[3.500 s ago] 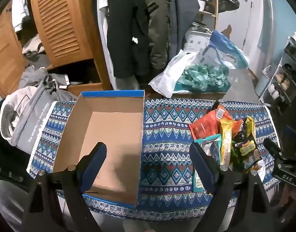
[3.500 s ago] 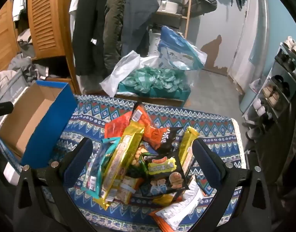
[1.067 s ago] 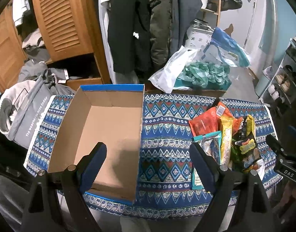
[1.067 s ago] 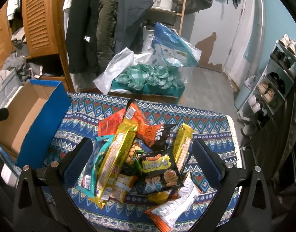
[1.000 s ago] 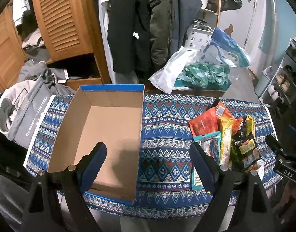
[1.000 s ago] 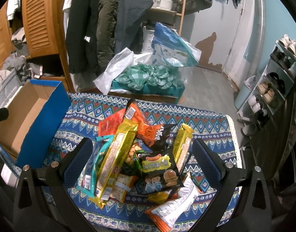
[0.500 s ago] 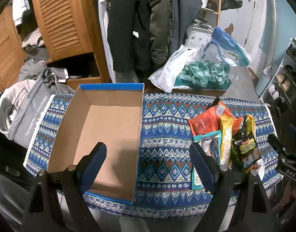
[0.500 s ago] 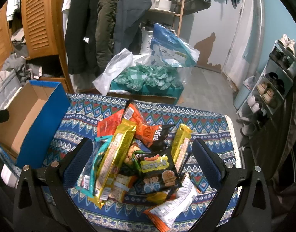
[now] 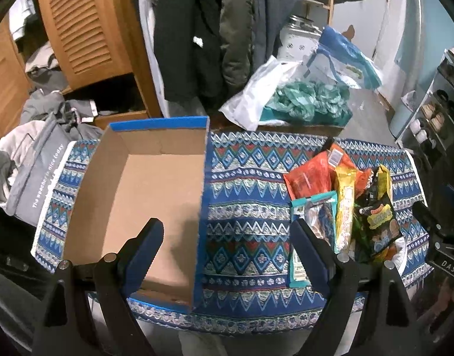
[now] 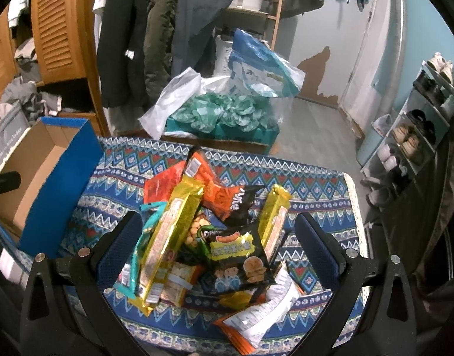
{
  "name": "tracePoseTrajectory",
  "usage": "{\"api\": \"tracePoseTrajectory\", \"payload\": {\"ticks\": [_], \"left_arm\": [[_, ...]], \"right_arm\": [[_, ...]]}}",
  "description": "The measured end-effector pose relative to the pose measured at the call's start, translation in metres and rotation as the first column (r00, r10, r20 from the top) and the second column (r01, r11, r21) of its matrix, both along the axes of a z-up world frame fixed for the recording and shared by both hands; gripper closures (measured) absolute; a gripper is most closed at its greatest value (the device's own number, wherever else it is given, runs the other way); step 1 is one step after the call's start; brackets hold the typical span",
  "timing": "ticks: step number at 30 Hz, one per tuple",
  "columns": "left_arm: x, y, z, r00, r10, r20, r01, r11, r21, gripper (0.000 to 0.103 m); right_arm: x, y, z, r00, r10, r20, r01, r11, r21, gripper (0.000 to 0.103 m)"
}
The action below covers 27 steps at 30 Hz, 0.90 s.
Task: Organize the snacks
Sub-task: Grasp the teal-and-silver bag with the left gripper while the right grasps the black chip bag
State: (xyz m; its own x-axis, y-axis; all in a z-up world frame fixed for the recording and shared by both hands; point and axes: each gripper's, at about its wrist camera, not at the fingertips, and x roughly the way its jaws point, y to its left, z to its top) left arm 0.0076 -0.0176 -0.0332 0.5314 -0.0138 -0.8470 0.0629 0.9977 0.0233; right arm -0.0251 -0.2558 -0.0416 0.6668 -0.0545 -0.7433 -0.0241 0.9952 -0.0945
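An empty cardboard box (image 9: 144, 195) with blue outer walls lies open on the left half of a table with a blue patterned cloth (image 9: 244, 195). A pile of snack packets (image 10: 215, 237) sits on the right half: orange, yellow, teal and black bags overlapping. My left gripper (image 9: 227, 234) hovers open above the box's right wall, with nothing between its fingers. My right gripper (image 10: 218, 237) hangs open over the pile, its blue pads straddling the packets without touching them. In the left wrist view the pile (image 9: 342, 204) lies to the right, and the right gripper's black body (image 9: 440, 249) shows at the edge.
Behind the table stand hanging coats (image 9: 209, 29), a louvred wooden door (image 9: 78, 26) and plastic bags on a teal box (image 10: 227, 109). A grey bag (image 9: 28, 163) rests at the table's left end. Shoe racks (image 10: 416, 127) line the right wall.
Both grippers have drifted slightly, so the table and pile shifted a little in view. Both stay open and nothing has been picked up.
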Motion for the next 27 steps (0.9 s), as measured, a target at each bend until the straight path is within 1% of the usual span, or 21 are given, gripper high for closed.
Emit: {"api": "tracePoseTrajectory", "payload": {"ticks": [6,11,16,20,22,24,27], "left_arm": [[0.009,-0.017,-0.020,0.996,-0.030,-0.082,0.029,0.999,-0.021,0.014],[0.015,-0.031,-0.031,0.992,-0.057,-0.110,0.056,0.998,-0.011,0.014],[0.024,-0.047,-0.052,0.980,-0.090,-0.176,0.085,0.996,-0.036,0.014],[0.032,-0.059,-0.072,0.970,-0.099,-0.222,0.090,0.995,-0.052,0.014],[0.036,-0.064,-0.082,0.965,-0.111,-0.238,0.095,0.992,-0.078,0.014],[0.041,-0.067,-0.091,0.964,-0.097,-0.248,0.076,0.993,-0.094,0.014],[0.047,-0.069,-0.102,0.959,-0.076,-0.273,0.052,0.994,-0.093,0.014]], "right_arm": [[0.006,-0.007,-0.014,0.999,-0.018,-0.044,0.017,1.000,-0.021,0.002],[0.012,-0.020,-0.024,0.995,-0.047,-0.083,0.046,0.999,-0.013,0.002],[0.017,-0.028,-0.039,0.991,-0.060,-0.118,0.059,0.998,-0.017,0.002],[0.023,-0.034,-0.055,0.986,-0.057,-0.159,0.059,0.998,0.003,0.002],[0.024,-0.036,-0.062,0.983,-0.056,-0.175,0.058,0.998,0.004,0.002],[0.027,-0.036,-0.070,0.980,-0.053,-0.191,0.053,0.999,-0.007,0.002],[0.032,-0.035,-0.086,0.974,-0.051,-0.221,0.043,0.998,-0.041,0.002]]}}
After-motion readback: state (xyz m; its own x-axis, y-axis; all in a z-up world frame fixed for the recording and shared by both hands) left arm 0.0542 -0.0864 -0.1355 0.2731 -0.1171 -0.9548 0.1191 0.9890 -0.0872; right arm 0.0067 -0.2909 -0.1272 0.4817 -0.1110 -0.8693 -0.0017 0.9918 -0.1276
